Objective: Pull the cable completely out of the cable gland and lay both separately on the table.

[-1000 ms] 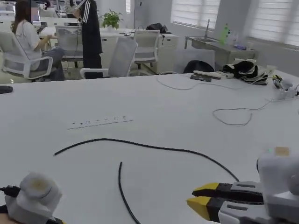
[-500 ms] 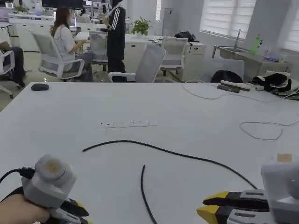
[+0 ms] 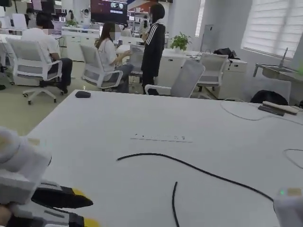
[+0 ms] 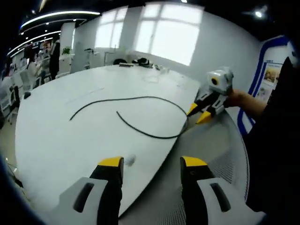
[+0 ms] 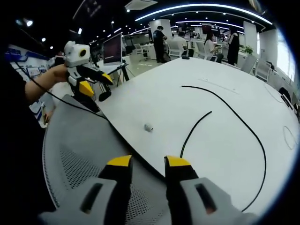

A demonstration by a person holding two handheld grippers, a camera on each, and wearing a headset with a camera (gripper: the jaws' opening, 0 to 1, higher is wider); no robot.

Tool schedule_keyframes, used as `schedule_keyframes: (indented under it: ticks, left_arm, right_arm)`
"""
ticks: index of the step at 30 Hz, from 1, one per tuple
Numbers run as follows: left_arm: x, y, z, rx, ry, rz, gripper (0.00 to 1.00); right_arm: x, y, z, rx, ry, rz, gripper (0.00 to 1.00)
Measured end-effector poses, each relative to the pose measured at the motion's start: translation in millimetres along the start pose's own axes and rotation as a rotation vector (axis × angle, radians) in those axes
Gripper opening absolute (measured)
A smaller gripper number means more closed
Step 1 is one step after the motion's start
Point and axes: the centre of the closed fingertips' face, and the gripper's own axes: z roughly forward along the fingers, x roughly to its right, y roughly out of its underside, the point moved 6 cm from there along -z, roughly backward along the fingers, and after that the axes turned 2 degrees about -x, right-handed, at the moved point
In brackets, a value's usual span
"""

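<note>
Table (image 3: 142, 116) with cable (image 3: 151, 154), chairs (image 3: 187, 78) beyond

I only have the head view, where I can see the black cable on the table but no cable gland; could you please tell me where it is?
Observer: The right gripper view shows the cable gland, a small pale piece lying on the table near the edge closest to the person. It lies apart from the cable.
Operator: Thank you. Is the left gripper holding anything?
Observer: No. The left gripper is open, with nothing between its jaws.
Operator: And the right one?
Observer: The right gripper is open and empty too, held over a grey mesh surface just off the table's edge.
</note>
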Motion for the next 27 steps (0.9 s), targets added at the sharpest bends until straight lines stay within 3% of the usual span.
schedule_keyframes:
  ticks: [2,4,5,8,11,12,14,17,20,22,25,27]
  left_arm:
    - [-0.4,9.8,-7.2,-0.004,-0.026,0.008,0.51]
    - [-0.9,19.3,-10.5,-0.006,-0.057,-0.051,0.50]
    - [-1.2,23.6,-10.5,-0.016,-0.065,-0.053,0.50]
    - [-6.4,36.0,-8.1,-0.031,-0.150,-0.066,0.51]
    - [-8.4,48.2,-0.9,-0.016,-0.212,-0.117,0.51]
    - [-8.4,49.2,-0.2,-0.013,-0.213,-0.119,0.51]
    - [-10.4,48.2,2.2,0.036,-0.246,-0.190,0.49]
    - [-13.6,52.1,3.8,0.003,-0.303,-0.143,0.50]
    - [-16.6,54.2,3.5,0.024,-0.305,-0.173,0.51]
    - [-17.6,55.0,2.3,0.035,-0.302,-0.197,0.50]
    - [-16.3,55.5,2.6,0.020,-0.297,-0.186,0.50]
    - [-12.7,55.6,4.4,0.012,-0.267,-0.186,0.50]
  right_arm:
    - [-0.6,2.1,2.3,-0.013,-0.011,0.014,0.29]
    - [-0.1,4.4,3.7,-0.029,-0.007,0.020,0.31]
    - [0.5,6.1,4.3,-0.043,-0.002,0.032,0.33]
    - [1.4,9.2,3.4,-0.052,0.010,0.049,0.36]
    - [4.0,16.5,3.1,-0.045,0.025,0.120,0.38]
    - [4.0,17.3,3.3,-0.041,0.026,0.132,0.40]
    - [3.3,20.6,5.7,-0.011,0.021,0.180,0.44]
    - [2.7,27.2,7.9,0.002,0.013,0.230,0.45]
    - [3.6,29.5,9.4,0.005,0.015,0.280,0.45]
    - [4.1,28.4,9.1,0.011,0.016,0.274,0.47]
    - [3.2,29.0,10.2,0.000,0.013,0.273,0.46]
    - [2.4,29.1,11.5,-0.004,0.007,0.268,0.46]
